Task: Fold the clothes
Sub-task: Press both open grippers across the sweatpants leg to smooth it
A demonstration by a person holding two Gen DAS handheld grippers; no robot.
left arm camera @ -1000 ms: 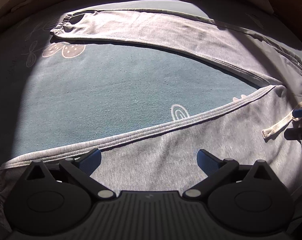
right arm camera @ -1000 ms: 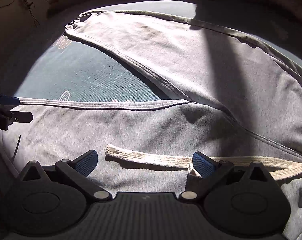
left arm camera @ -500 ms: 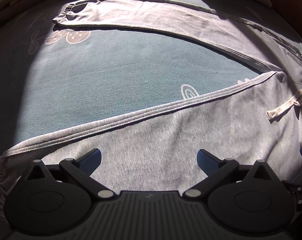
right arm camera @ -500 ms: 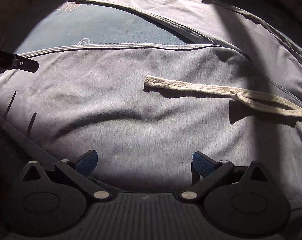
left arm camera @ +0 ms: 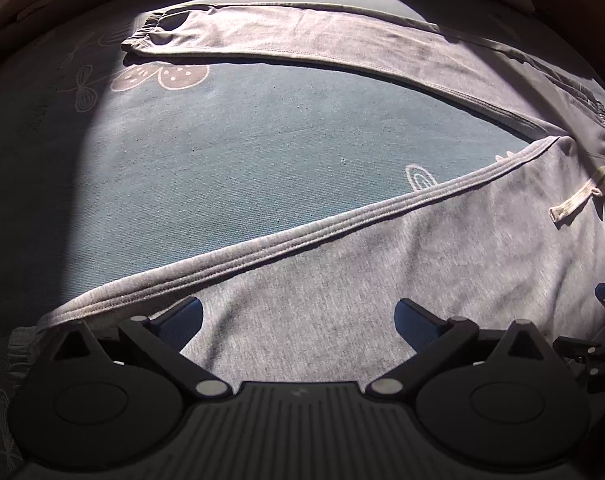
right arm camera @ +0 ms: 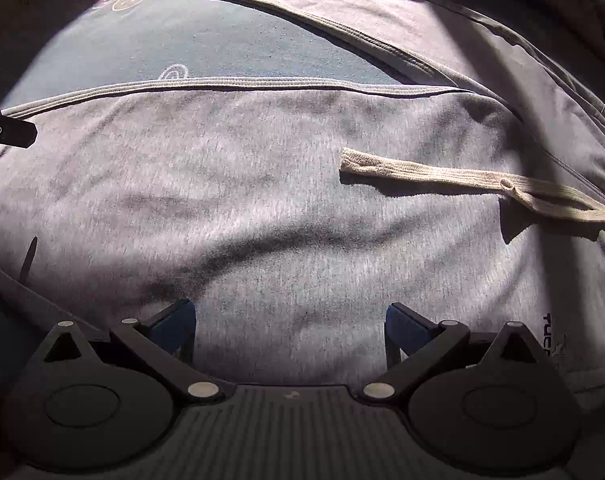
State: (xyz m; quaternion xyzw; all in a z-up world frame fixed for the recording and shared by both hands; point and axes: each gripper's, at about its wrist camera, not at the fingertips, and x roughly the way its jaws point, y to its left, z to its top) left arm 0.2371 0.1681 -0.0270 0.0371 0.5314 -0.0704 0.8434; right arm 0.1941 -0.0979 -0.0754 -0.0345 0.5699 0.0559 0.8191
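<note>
Grey sweatpants (left arm camera: pixel 382 280) lie spread flat on a blue patterned bedsheet (left arm camera: pixel 242 168), legs apart in a V. The far leg (left arm camera: pixel 322 40) ends in an elastic cuff at the upper left. A cream drawstring (right arm camera: pixel 462 180) lies on the near leg by the waist; it also shows in the left wrist view (left arm camera: pixel 582 200). My left gripper (left arm camera: pixel 298 320) is open, low over the near leg's lower part. My right gripper (right arm camera: pixel 290 320) is open, low over the near leg's thigh (right arm camera: pixel 282 220), empty.
The sheet has pink butterfly (left arm camera: pixel 162 76) and rainbow (left arm camera: pixel 420 176) prints between the legs. Dark shadow covers the sheet's left side and the far bed edge. The other gripper's tip shows at each view's edge (right arm camera: pixel 10 132).
Both grippers have pulled back toward the near edge of the near leg. The drawstring now lies farther ahead of the right gripper. The pants have not moved.
</note>
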